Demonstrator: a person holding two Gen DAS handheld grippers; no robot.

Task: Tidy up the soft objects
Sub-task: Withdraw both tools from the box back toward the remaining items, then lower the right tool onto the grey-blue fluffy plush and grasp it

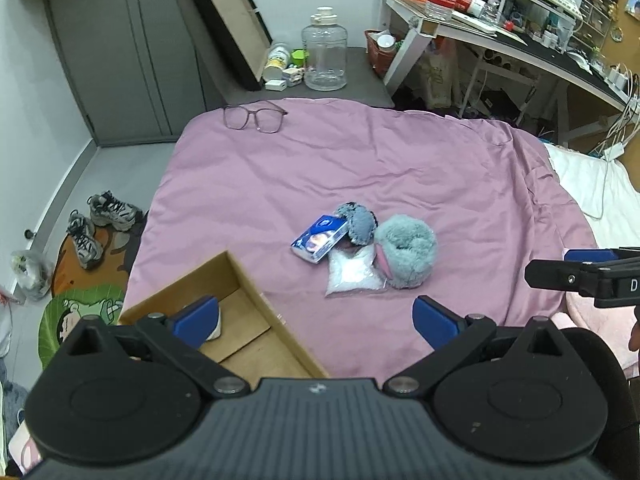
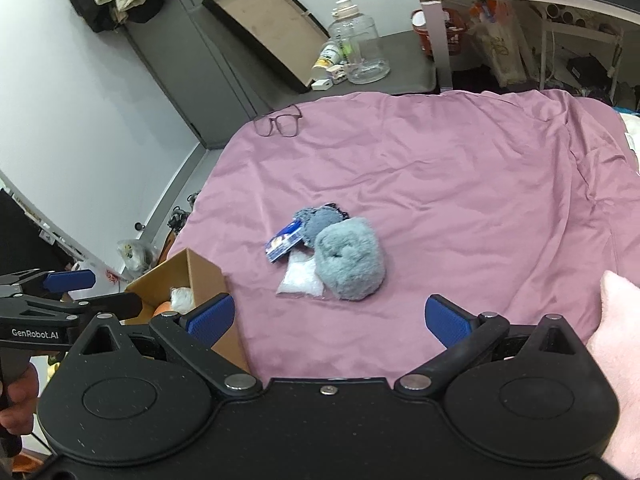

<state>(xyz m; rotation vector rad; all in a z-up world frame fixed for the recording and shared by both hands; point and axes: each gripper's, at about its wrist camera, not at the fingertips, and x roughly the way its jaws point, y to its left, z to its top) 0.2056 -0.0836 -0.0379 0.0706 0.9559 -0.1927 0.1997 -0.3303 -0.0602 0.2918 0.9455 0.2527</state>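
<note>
A small pile lies mid-bed on the pink sheet [image 1: 360, 160]: a large fluffy grey-blue ball [image 1: 408, 254] [image 2: 352, 264], a smaller grey fuzzy piece [image 1: 358, 222] [image 2: 316, 222], a blue printed packet [image 1: 320, 238] [image 2: 284, 242] and a clear bag of white stuff [image 1: 352, 272] [image 2: 302, 278]. A cardboard box [image 1: 256, 336] [image 2: 200, 276] sits at the near left with a white soft item [image 2: 182, 298] inside. My left gripper [image 1: 316, 318] is open, empty, over the box edge. My right gripper [image 2: 330, 316] is open, empty, short of the pile.
Glasses [image 1: 254, 117] lie at the sheet's far left corner. A grey side table [image 1: 360, 80] behind holds a clear jug [image 1: 324, 54] and small bottles. A cluttered desk [image 1: 520, 40] stands at the far right. Shoes [image 1: 100, 220] lie on the floor left. A pink pillow [image 2: 616, 340] is near right.
</note>
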